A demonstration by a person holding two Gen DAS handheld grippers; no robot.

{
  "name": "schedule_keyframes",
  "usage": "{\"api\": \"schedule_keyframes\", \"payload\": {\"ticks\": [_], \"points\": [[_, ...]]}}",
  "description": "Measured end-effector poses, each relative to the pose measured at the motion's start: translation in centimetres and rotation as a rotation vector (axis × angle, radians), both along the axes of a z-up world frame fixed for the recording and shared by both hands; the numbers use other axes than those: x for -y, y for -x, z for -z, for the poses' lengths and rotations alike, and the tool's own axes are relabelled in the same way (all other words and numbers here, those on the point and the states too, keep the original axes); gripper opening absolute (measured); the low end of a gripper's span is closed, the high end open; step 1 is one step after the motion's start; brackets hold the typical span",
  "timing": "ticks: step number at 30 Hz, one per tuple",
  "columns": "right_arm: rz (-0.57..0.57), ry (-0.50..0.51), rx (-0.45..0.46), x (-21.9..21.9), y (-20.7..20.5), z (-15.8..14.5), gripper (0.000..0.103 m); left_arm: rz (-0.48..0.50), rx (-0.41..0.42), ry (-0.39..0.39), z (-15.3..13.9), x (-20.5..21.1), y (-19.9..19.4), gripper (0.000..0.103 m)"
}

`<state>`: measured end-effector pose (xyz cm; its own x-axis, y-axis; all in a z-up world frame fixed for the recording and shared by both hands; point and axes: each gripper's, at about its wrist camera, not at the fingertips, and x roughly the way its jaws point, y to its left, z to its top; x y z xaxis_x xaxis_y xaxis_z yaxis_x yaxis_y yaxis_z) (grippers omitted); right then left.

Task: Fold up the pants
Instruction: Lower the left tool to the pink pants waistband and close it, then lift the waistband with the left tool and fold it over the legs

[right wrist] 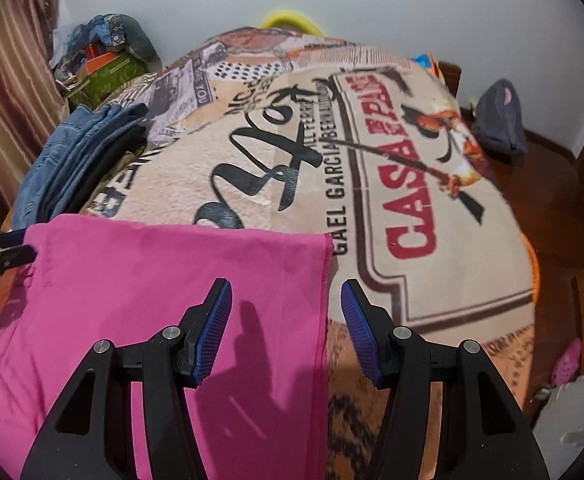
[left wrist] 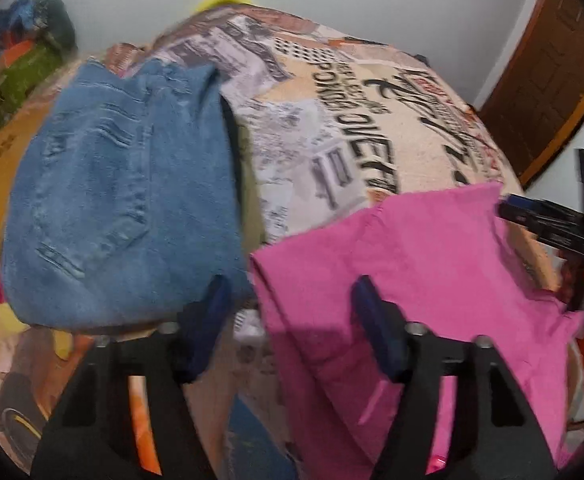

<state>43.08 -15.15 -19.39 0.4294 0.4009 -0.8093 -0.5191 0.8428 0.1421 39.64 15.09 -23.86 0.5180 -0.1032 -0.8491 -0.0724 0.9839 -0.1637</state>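
Observation:
Pink pants [left wrist: 419, 276] lie flat on the printed bedspread [left wrist: 331, 128], also in the right wrist view [right wrist: 152, 280]. My left gripper [left wrist: 288, 300] is open and empty, hovering over the pants' left edge. My right gripper [right wrist: 286, 304] is open and empty, hovering over the pants' right edge [right wrist: 323, 320]. The right gripper [left wrist: 539, 220] shows at the pants' far corner in the left wrist view. The left gripper [right wrist: 4, 252] shows at the left edge of the right wrist view, at the pants' corner.
A stack of folded blue jeans [left wrist: 120, 192] lies left of the pink pants, also in the right wrist view [right wrist: 72, 156]. Clutter and a green box [right wrist: 108, 72] sit at the bed's far left. A grey bag [right wrist: 499, 120] lies on the wooden floor at right.

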Motion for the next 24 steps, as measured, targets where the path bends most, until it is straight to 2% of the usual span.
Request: {"api": "schedule_keyframes", "payload": {"ticks": [4,6,8,9,10,12,13,15,20,24], "points": [[-0.014,-0.014,-0.031,-0.6,-0.7,1.0,0.053,-0.004,-0.028,0.011,0.9,0.3,-0.2,0.054],[-0.02,-0.032,-0.054,-0.9,-0.8,1.5,0.039,-0.024,-0.039,0.053,1.3,-0.1,-0.6,0.054],[-0.019,-0.027,-0.038,-1.1,-0.6,1.7,0.027,-0.046,-0.042,0.083,1.4,-0.4,-1.1,0.054],[-0.023,-0.031,-0.035,-1.1,-0.6,1.7,0.012,-0.047,-0.041,0.081,1.4,-0.3,-1.3,0.052],[-0.029,-0.04,-0.042,-1.0,-0.5,1.7,0.008,-0.044,-0.036,0.074,1.3,-0.1,-1.6,0.048],[-0.028,-0.056,-0.043,-0.7,-0.6,1.5,0.008,-0.041,-0.037,0.057,1.3,0.2,-2.1,0.043],[-0.025,-0.059,-0.031,-0.5,-0.5,1.3,0.007,-0.036,-0.037,0.058,1.3,0.3,-2.2,0.033],[-0.019,-0.071,-0.011,-0.2,-0.3,0.8,0.007,-0.011,-0.041,0.073,1.3,0.8,-2.5,0.019],[0.0,-0.133,0.034,1.0,0.1,-1.4,0.006,0.005,-0.004,-0.013,-0.3,2.2,-2.4,0.015],[-0.004,-0.134,0.081,0.9,0.9,-3.3,0.006,0.016,0.055,-0.065,-3.2,2.3,-2.1,0.015]]}}
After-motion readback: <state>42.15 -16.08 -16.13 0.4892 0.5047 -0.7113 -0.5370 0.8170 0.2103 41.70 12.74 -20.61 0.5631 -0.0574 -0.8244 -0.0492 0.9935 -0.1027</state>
